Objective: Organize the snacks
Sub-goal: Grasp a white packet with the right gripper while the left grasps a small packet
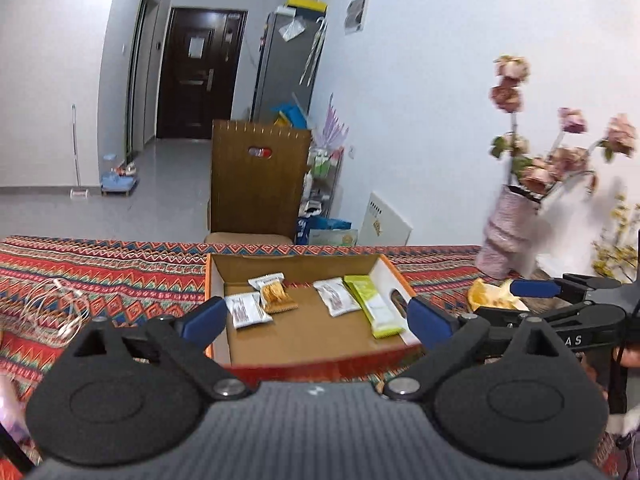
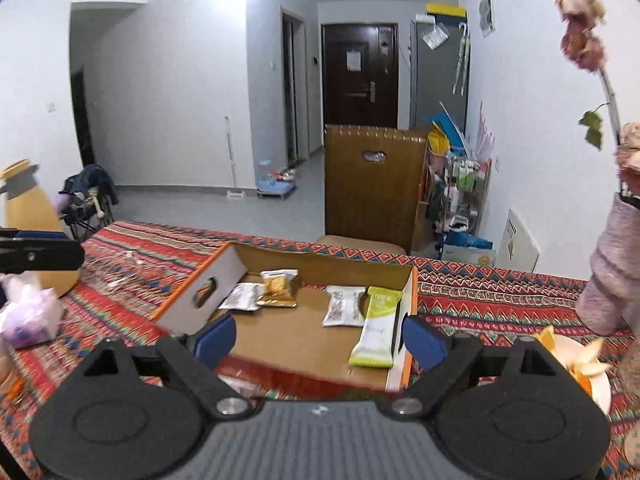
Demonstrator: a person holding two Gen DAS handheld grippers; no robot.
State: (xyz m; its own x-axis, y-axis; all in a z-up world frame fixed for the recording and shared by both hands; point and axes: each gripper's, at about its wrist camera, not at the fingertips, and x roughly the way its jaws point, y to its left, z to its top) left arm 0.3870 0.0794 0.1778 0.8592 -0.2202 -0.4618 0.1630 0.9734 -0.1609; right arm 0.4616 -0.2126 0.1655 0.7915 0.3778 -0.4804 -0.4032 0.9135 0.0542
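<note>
Snacks lie in an open cardboard box (image 1: 304, 332) on the patterned tablecloth (image 1: 100, 272), and all places below are told from this box.

From the left wrist view, the box holds four packets. At its far left wall there is a white packet (image 1: 248, 311) and touching it, a little further back, an orange cracker packet (image 1: 274, 293). Toward the right wall lie a second white packet (image 1: 337, 298) and just beside it a long green bar (image 1: 372, 306) — they lie side by side. The left gripper (image 1: 318, 322) hangs above the near edge of the box with its blue pads wide apart and nothing between them. To the right of the box the right gripper (image 1: 536, 289) comes into the picture, over a plate with yellow peel (image 1: 492, 296). A pink vase with flowers (image 1: 504, 236) stands further right of the box, and a wooden chair (image 1: 258, 176) stands behind it.

From the right wrist view, the same box (image 2: 200, 292) shows its left wall with a handle hole. The green bar (image 2: 376, 326) lies along the right wall, the white packet (image 2: 343, 306) just left of it, and the orange packet (image 2: 278, 286) with the other white one (image 2: 242, 297) at the far left. The right gripper (image 2: 320, 340) is above the near edge, its jaws spread wide and empty. Left of the box lies a purple-white bag (image 2: 30, 314), and a yellow jug (image 2: 28, 208) stands behind it.
</note>
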